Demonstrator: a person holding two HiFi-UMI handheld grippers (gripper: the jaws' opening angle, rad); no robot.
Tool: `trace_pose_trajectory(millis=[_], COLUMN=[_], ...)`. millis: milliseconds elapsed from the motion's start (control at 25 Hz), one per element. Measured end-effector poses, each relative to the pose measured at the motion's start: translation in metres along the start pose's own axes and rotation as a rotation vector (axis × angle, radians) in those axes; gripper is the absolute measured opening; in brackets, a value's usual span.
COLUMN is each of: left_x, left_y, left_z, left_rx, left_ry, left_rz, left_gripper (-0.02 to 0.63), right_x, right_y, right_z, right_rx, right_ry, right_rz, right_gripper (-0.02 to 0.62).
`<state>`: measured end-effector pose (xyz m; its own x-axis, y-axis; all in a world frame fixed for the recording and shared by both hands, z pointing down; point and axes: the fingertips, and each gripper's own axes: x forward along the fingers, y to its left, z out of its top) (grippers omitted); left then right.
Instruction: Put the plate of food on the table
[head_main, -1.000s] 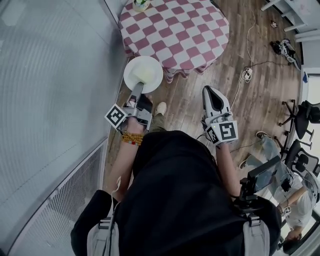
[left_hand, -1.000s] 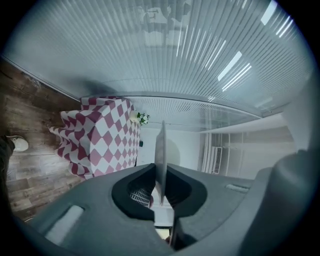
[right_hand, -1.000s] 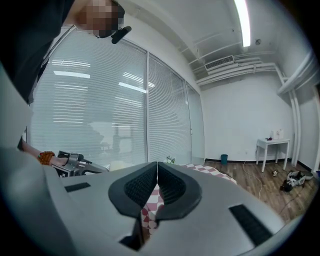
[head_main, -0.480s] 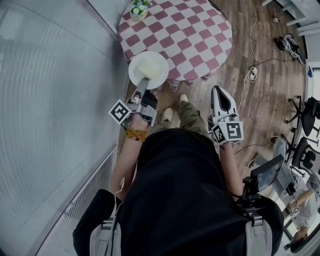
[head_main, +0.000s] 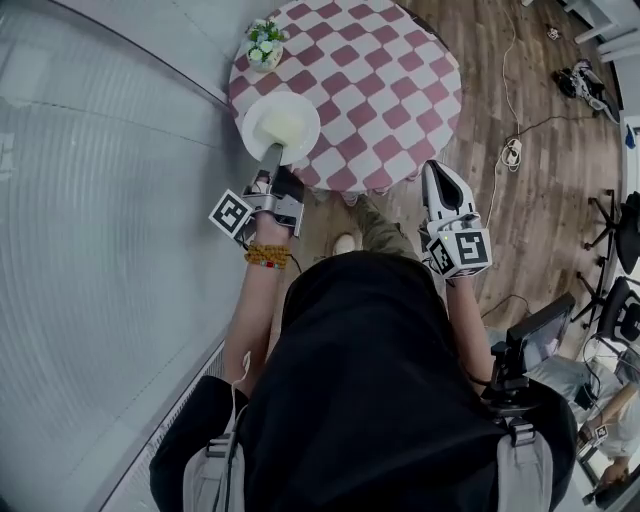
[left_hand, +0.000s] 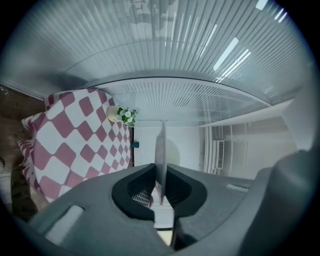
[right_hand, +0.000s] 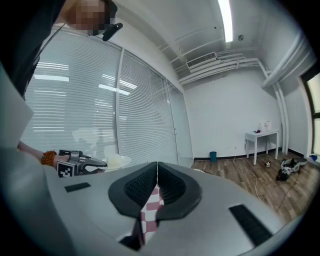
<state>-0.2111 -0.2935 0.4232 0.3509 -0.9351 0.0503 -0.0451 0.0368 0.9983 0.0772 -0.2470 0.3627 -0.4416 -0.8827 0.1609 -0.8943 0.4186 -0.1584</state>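
Your left tongs (head_main: 271, 158) are clamping the near rim of the plate of food (head_main: 283, 122), which is hanging over the near-left edge of the checked surface (head_main: 380, 80) just ahead of them; whether the plate is touching the surface I cannot tell. A flower pot (head_main: 262, 45) is standing beyond the plate by the far-left edge, with open checks lying to the right of the plate. Your right tongs (head_main: 437, 172) are sitting pressed together, gripping nothing, just short of the near-right edge.
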Motion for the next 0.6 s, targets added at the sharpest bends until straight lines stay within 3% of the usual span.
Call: trace_pose_trajectory(millis=[120, 320, 600], left_x=[0.010, 0.027, 0.084], left_y=[-0.012, 0.010, 0.036], left_z=[0.006, 0.023, 0.026], left_rx=[0.038, 0.066, 0.028], left_ry=[-0.007, -0.034, -0.039], left_rz=[-0.042, -0.086, -0.023], left_gripper=[0.020, 0.020, 0.020], right_x=[-0.002, -0.002, 0.021], right_y=[-0.010, -0.021, -0.056], right_z=[-0.002, -0.047, -0.057], right_rx=[0.001, 0.024, 0.056], right_ry=[-0.024, -0.007, 0.022], right_rz=[-0.002, -0.024, -0.045], right_gripper=[0.011, 0.011, 0.011])
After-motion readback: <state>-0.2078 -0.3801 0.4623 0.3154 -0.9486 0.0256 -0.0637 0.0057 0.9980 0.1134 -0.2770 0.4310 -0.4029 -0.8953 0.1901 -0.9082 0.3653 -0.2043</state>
